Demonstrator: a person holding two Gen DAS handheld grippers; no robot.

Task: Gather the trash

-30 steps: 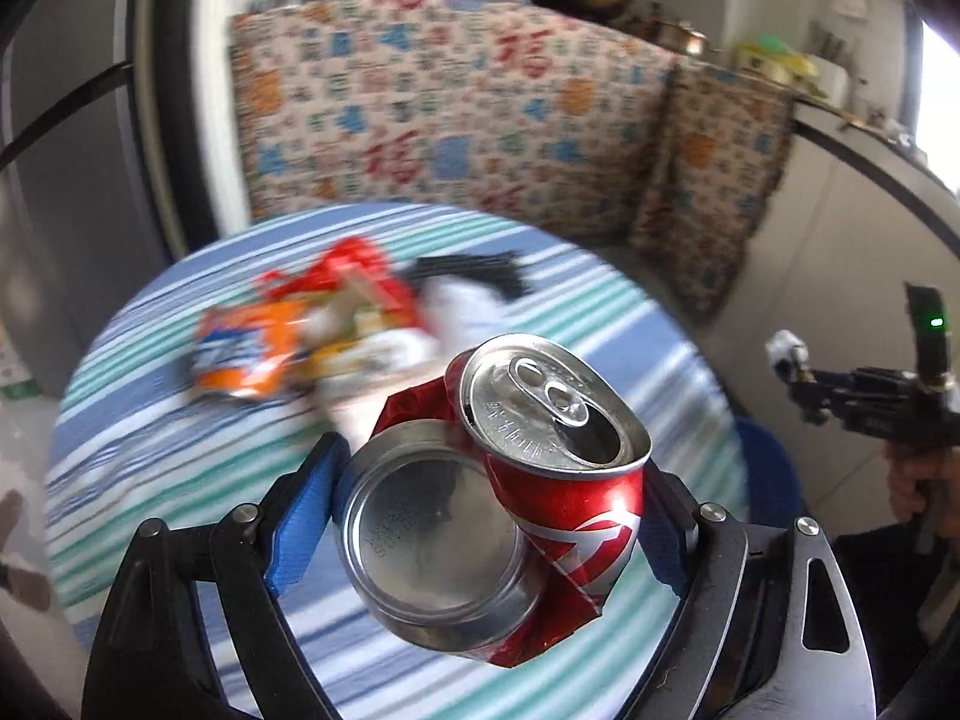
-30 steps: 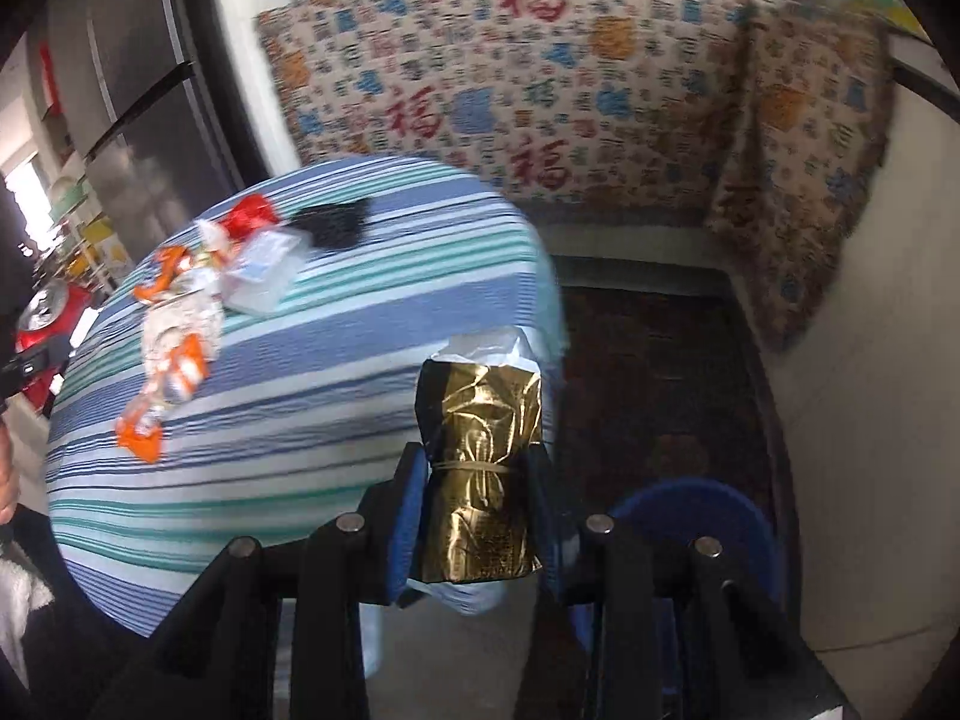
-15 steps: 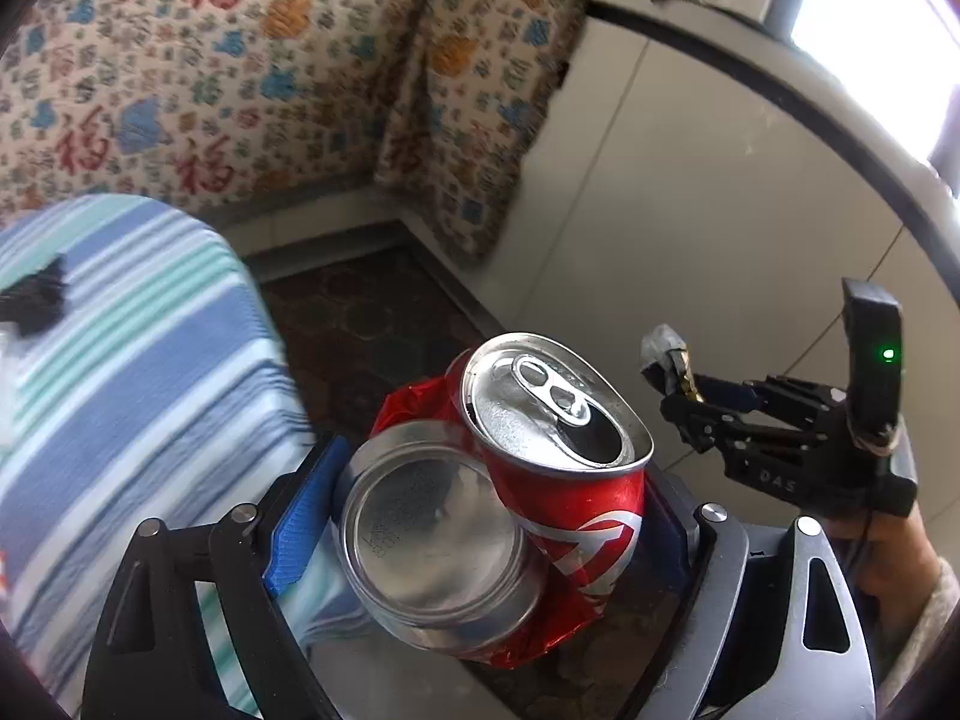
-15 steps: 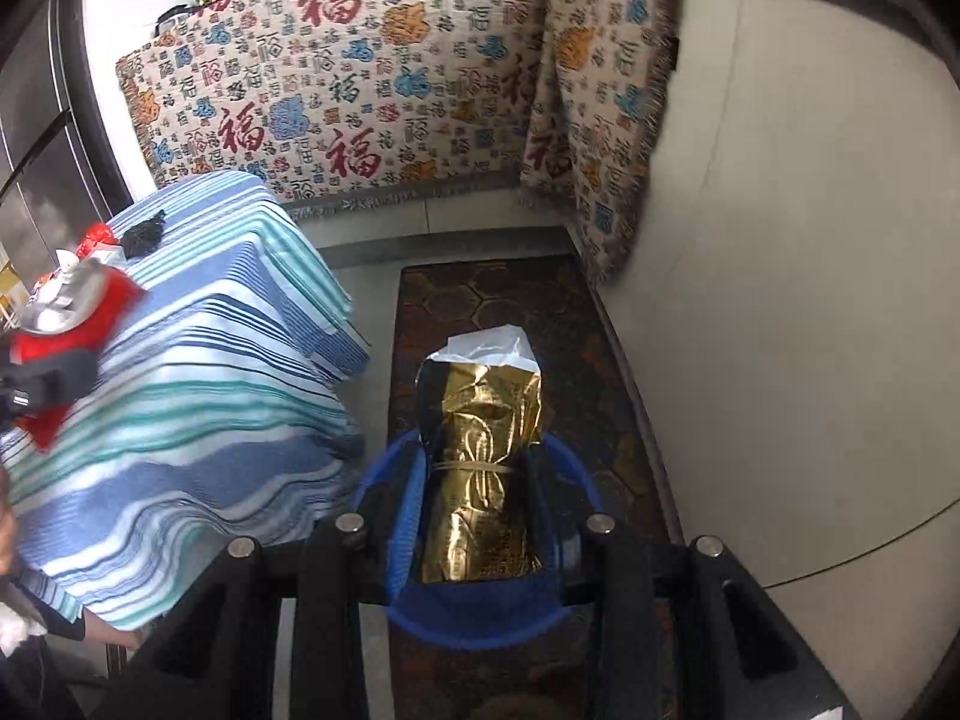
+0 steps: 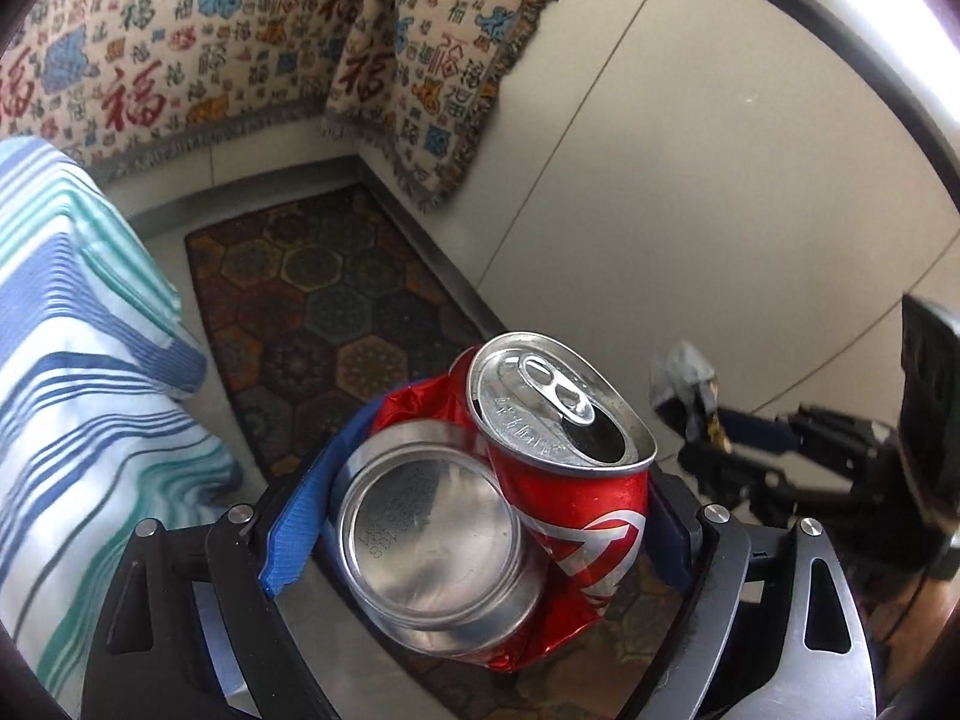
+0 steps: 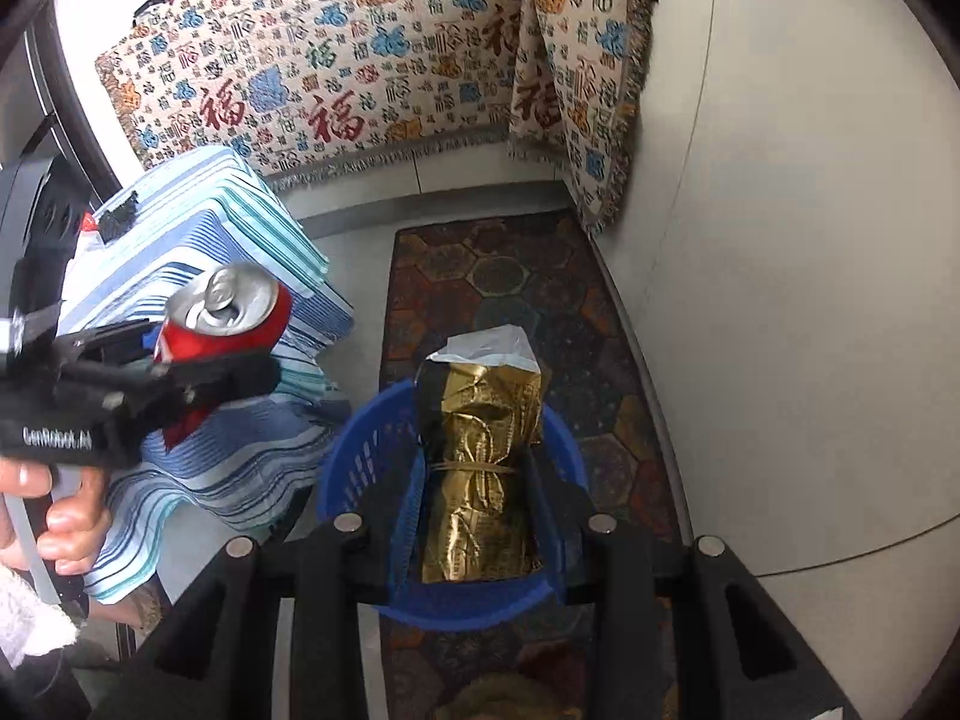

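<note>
Currently held, left: the left gripper [image 5: 480, 516] has its jaws set wide and pinching a crushed red aluminium drink can [image 5: 498, 492] across its folded body; the can hangs in the air beside the striped blue-and-white tablecloth [image 5: 90, 360], above the dark hexagon-patterned floor mat [image 5: 336, 312].
Currently held, right: the right gripper [image 6: 480, 480] has its jaws pinching a crinkled gold foil packet bound with a rubber band [image 6: 480, 468], directly over the round blue plastic basket [image 6: 360, 450] on the floor.
Can, handling: probably light, thin-walled and already buckled; the smooth metal could slip, and the creased edges may be sharp. The flattened middle looks like the best place to hold it.
Packet, handling: likely light, soft and crackly, giving under pressure; the banded waist gives the firmest hold.
Basket, contents: its inside is mostly hidden behind the packet and jaws, so I cannot tell what lies in it.
Tabletop: a small black item [image 6: 117, 216] lies at its far end.
Judgement: the packet seems ready to drop; the can needs carrying further toward the basket.
</note>
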